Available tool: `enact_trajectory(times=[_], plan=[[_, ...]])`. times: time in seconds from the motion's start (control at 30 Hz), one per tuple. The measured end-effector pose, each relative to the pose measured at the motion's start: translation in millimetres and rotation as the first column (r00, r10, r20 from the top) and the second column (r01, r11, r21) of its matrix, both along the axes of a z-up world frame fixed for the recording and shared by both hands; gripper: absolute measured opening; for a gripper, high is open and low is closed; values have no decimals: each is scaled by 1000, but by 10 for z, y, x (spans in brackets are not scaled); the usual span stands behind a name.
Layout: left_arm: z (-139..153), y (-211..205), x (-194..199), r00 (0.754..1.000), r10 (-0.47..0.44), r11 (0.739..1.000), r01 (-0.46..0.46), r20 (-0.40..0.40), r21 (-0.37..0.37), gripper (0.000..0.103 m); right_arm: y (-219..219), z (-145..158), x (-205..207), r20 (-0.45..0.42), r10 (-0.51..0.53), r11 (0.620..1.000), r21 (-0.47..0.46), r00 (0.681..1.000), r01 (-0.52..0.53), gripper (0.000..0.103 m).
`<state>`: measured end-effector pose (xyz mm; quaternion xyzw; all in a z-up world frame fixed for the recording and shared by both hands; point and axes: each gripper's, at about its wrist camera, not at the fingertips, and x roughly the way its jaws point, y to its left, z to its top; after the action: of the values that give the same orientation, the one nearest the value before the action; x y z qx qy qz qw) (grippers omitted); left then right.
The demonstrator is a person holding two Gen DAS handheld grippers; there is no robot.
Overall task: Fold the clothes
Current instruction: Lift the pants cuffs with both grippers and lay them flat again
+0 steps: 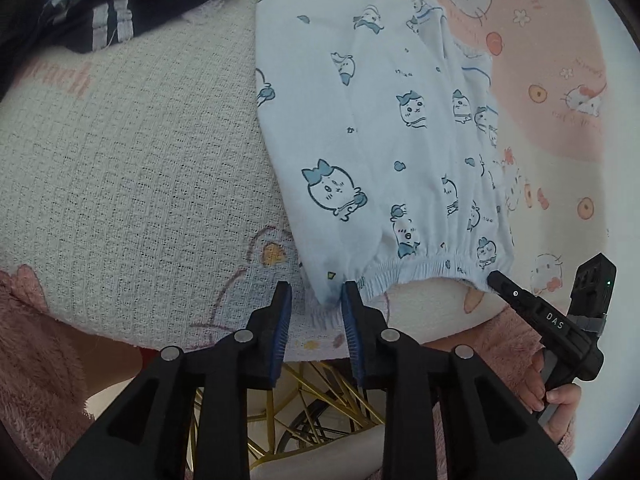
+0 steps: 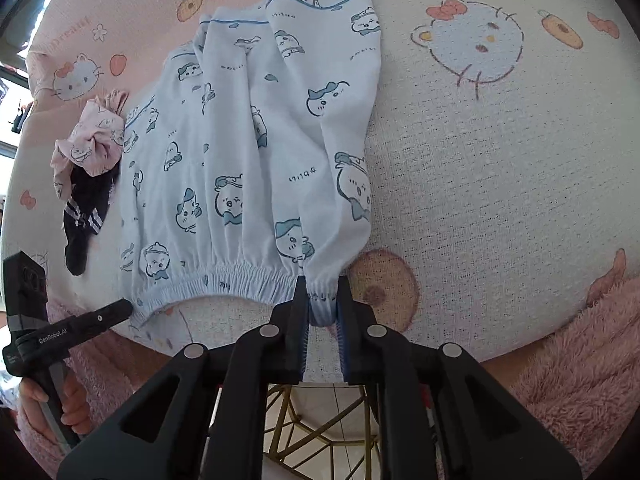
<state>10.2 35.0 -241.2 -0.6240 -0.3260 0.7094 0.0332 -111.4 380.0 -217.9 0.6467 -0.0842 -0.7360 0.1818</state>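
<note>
Pale blue cartoon-print garment (image 2: 248, 152) lying flat on a pink and cream blanket (image 2: 500, 184), held at its near hem.

The right gripper (image 2: 323, 312) has its jaws clenched on a gathered cuff at the hem's corner. The left gripper (image 1: 316, 304) has its jaws partly open, the elastic hem's other corner lying between them, brushing one blue pad. A dark striped garment (image 2: 84, 216) and a small pink one (image 2: 94, 140) sit just beside the blue garment's far edge.
</note>
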Motion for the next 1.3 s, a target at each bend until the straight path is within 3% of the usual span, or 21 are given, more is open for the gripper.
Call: enact_trajectory(times=[0.07,0.17,0.3,0.33,0.37,0.43,0.5,0.6,0.7,0.8,0.9,1.03,1.1,1.13,1.2,1.3], plan=[[-55,-39,39,999,37,998,-37,-1,53,33,66,-10,-49,-5,-18,999,-31,1000,18,17],[-111,49,-10,999,34,998,-34,1,61,33,143,-128,-94,37,-34,996,-78,999,36,20],[-78,198,-15,999,-12,1000,13,-43,23,33,244,-384,-91,114,-56,978,-191,992,77,21],[-76,213,-6,998,-11,1000,13,-54,23,31,270,-416,-97,130,-67,972,-215,989,94,21],[-69,211,-1,998,-7,1000,8,-65,17,19,292,-420,-112,154,-75,967,-228,985,109,21],[-35,187,-10,996,-6,1000,7,-93,5,14,255,-434,-119,193,-59,957,-270,979,111,11],[47,146,7,992,1,1000,2,-128,25,14,79,-421,-51,177,0,967,-250,984,44,10],[239,66,55,981,19,997,-4,-192,78,11,-153,-277,31,85,58,977,-210,995,-39,8],[680,-55,146,951,45,991,-2,-307,137,10,-126,48,62,-45,21,972,-234,999,-31,7],[1254,-120,233,901,32,989,33,-433,143,10,36,574,122,-164,-23,949,-315,986,-30,7],[1875,-125,364,834,-22,985,112,-552,130,10,223,1116,187,-240,-76,910,-413,968,-31,7],[2649,-89,539,725,-76,969,216,-684,122,10,393,1962,359,-366,-129,866,-494,922,-75,7],[2958,-116,543,691,-88,967,232,-717,106,10,468,2403,471,-431,-149,844,-524,890,-112,7],[3035,-119,473,690,-95,969,229,-718,92,10,478,2601,520,-462,-155,842,-524,873,-128,7],[3052,-75,233,702,-116,970,232,-703,71,10,479,2854,503,-497,-161,875,-472,852,-110,7],[3105,-1,-181,721,-135,973,224,-680,44,10,410,2789,179,-473,-151,921,-387,868,-50,7]])
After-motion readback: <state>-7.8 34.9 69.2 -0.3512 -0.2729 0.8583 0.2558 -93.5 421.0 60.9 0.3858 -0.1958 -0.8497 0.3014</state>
